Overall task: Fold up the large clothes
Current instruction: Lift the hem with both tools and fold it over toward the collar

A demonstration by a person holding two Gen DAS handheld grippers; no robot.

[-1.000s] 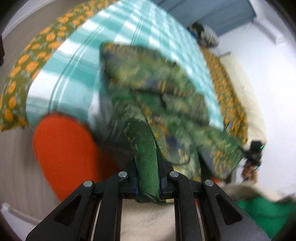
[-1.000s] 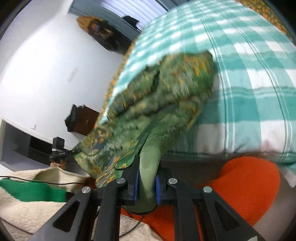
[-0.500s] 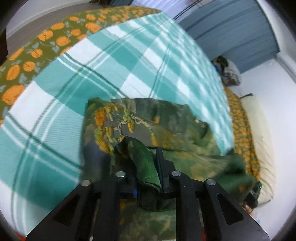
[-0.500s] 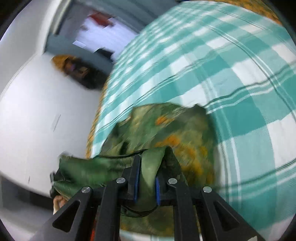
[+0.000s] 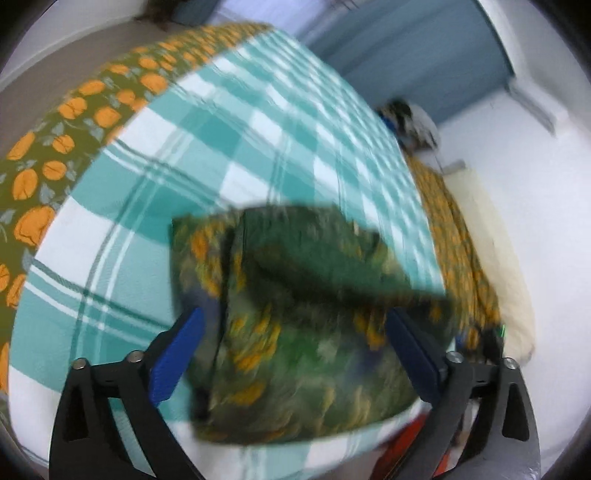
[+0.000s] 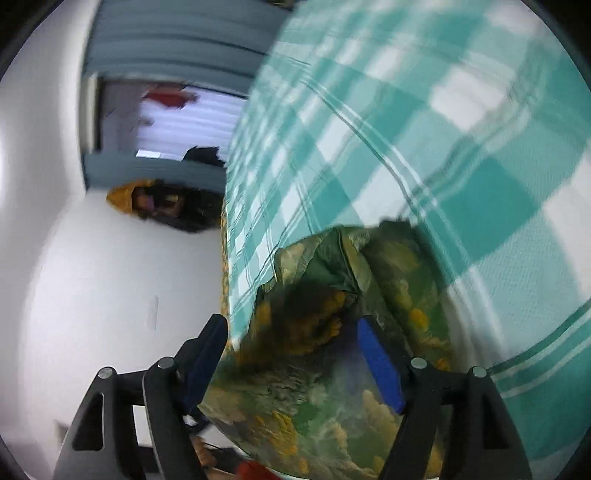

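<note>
A green garment with orange and yellow print lies in a folded bundle near the front edge of the bed. It also shows in the right wrist view. My left gripper is open, its blue-padded fingers spread wide either side of the bundle and holding nothing. My right gripper is open too, one blue pad over the cloth and the other finger off its left edge. Both views are blurred.
The bed carries a teal and white checked blanket over an orange-flowered sheet. A cream pillow lies along the white wall. Blue curtains and a dark pile stand at the far end.
Both grippers were shut on the garment and carried it forward onto the bed. Now both have opened and let go, and the cloth lies folded over on the blanket.
</note>
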